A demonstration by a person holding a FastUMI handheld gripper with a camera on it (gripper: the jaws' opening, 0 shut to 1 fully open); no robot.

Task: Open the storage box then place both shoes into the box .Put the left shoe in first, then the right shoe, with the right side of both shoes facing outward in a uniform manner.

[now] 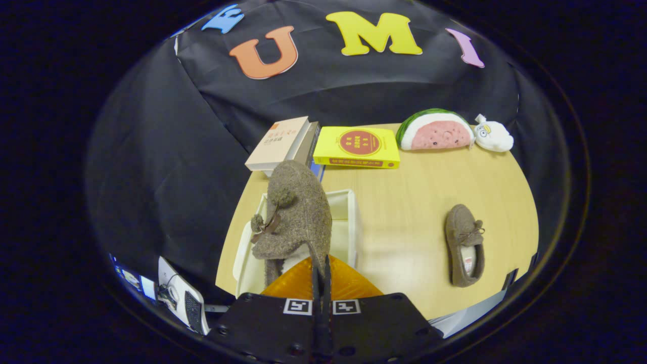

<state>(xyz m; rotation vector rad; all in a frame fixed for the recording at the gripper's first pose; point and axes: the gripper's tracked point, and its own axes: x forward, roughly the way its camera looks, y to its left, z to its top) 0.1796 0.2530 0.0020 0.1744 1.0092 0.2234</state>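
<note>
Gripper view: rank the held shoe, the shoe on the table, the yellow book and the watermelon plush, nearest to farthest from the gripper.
1. Held shoe, pinched in the gripper, over the white box.
2. Shoe on the table, off to the right.
3. Yellow book, beyond the box.
4. Watermelon plush, at the far edge.

Staged recording booth, not a lived-in home: black cloth wall (167,151) hangs right behind a pale wooden tabletop (419,202). Props line the tabletop's far edge against the wall: stacked books (283,144), yellow book (358,147), watermelon plush (435,130), small white plush (494,135) beside it. Household bits, studio backdrop.
</note>
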